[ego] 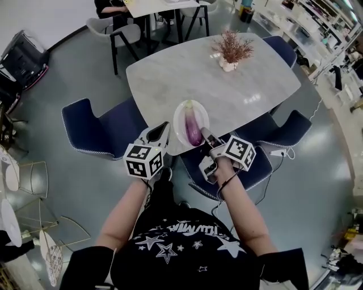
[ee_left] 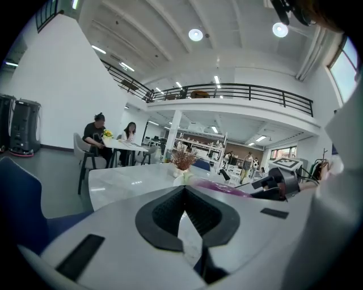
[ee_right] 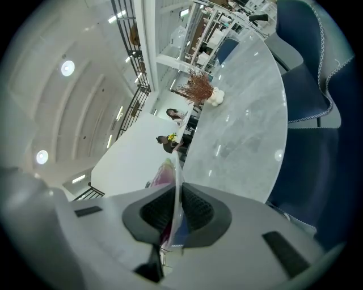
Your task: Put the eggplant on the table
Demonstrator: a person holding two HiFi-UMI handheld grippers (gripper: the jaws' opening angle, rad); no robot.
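A purple eggplant (ego: pixel 193 129) lies on a white oval plate (ego: pixel 182 116) at the near edge of the marble table (ego: pixel 170 79). My left gripper (ego: pixel 164 131) is shut on the plate's left rim and my right gripper (ego: pixel 205 136) on its right rim. In the left gripper view the thin white plate rim (ee_left: pixel 190 241) sits pinched between the dark pads (ee_left: pixel 164 212), with the eggplant (ee_left: pixel 218 187) beyond. Seen edge-on in the right gripper view, the plate (ee_right: pixel 177 187) is clamped between the jaws, and the eggplant (ee_right: pixel 161 173) shows at its left.
A vase of dried flowers (ego: pixel 231 51) stands at the table's far side. Blue chairs stand at the left (ego: pixel 93 127), the right (ego: pixel 283 133), the far right (ego: pixel 281 48) and just below my grippers (ego: pixel 255 173). People sit at another table (ego: pixel 113 8) behind.
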